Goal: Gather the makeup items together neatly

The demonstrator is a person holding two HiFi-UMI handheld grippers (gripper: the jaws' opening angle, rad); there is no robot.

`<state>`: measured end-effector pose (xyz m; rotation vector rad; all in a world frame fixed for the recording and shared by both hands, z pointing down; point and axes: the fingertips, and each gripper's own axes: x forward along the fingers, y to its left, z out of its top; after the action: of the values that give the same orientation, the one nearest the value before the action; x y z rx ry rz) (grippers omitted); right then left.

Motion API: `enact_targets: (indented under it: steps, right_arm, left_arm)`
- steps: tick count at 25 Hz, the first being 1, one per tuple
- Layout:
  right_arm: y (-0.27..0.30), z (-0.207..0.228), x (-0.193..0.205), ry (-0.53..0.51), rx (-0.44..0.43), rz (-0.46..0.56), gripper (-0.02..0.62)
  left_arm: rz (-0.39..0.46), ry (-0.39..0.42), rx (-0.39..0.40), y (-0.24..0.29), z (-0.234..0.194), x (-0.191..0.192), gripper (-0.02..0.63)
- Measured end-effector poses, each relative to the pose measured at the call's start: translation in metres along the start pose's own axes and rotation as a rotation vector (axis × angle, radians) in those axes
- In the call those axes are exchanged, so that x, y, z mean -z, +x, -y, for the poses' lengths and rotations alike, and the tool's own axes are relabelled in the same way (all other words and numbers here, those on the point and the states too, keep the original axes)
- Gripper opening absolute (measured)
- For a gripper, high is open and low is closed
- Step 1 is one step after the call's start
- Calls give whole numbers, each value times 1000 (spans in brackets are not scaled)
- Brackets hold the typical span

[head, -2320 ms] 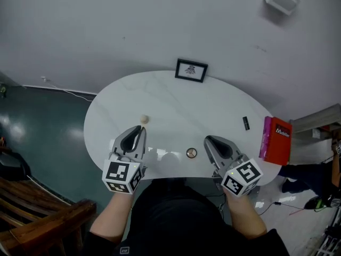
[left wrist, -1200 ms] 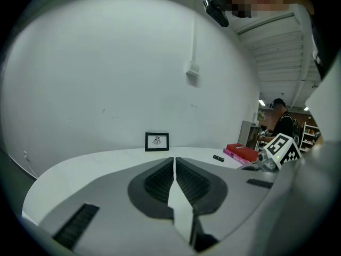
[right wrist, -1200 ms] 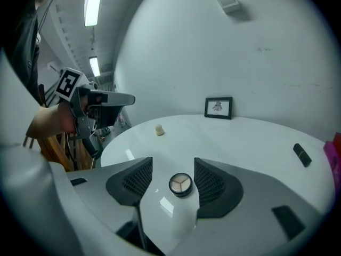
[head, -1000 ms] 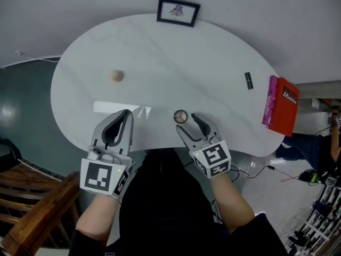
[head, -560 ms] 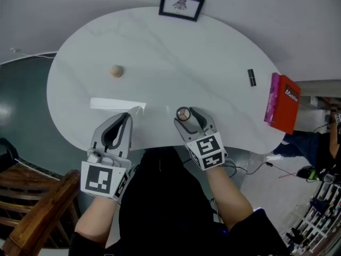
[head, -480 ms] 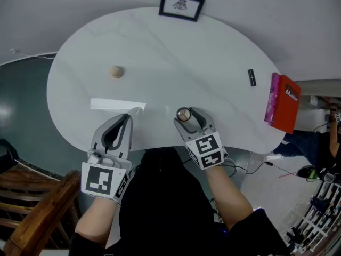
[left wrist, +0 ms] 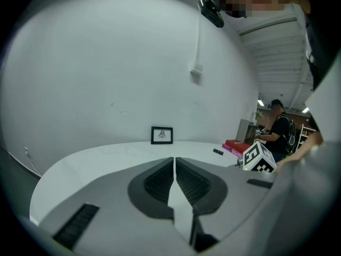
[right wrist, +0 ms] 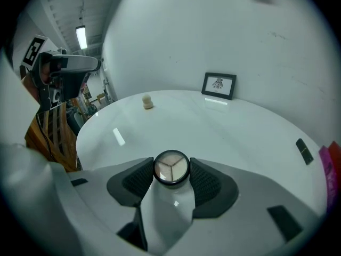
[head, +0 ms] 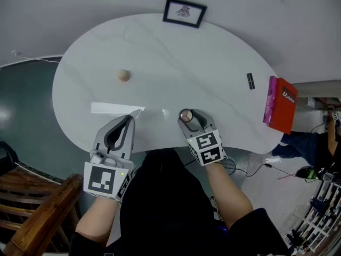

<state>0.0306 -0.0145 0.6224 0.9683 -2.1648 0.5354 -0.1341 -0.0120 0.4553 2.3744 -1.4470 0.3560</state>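
White wall runs behind a pale oval table (head: 160, 52), and a small black frame (head: 184, 12) stands upright at the table's far edge. I take every place from that frame.

Straight across the table from the frame, at the near edge, my right gripper (head: 189, 117) points downward and is clamped on the compact (right wrist: 171, 168). This is a round, black-rimmed case with three pale shades showing in its face. Both ribbed pads (right wrist: 139, 179) press on its rim, one on each side. I cannot tell whether it rests on the table or hangs just above it.

My left gripper (head: 129, 120) is also across from the frame, off to the left of the compact and well apart from it. Its tips lie over the table's near edge. Its jaws are pressed together with nothing between them.

The puff (head: 123, 76), a small beige ball, sits left of the frame and nearer to me, about midway between the frame and my left gripper. The tube (head: 250, 81), a short black stick, lies flat to the right of the frame and nearer to me. Further right of the frame, past the tube, a red box (head: 279, 104) stands on edge at the table's right end.

Compact, puff and tube lie well apart from one another.
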Motion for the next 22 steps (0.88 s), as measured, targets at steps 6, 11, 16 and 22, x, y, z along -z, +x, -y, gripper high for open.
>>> enact_targets:
  steps: [6,11,16,22]
  right_arm:
    - [-18,-6,-43,-22,12,58,219]
    - [-31,-11,-81,-48,17,109,219]
    - [-39,-15,-123,-70,-12,164,219]
    - [-35,-13,-164,-105,-65,206,219]
  left_arm:
    - [40,10,-9,-19,-12,-26,23]
    - [79,24,-13,-34,-25,-39,23]
    - [102,27,-40,-37,-38,-49,23]
    - [107,21,-90,-32,-50,-63,23]
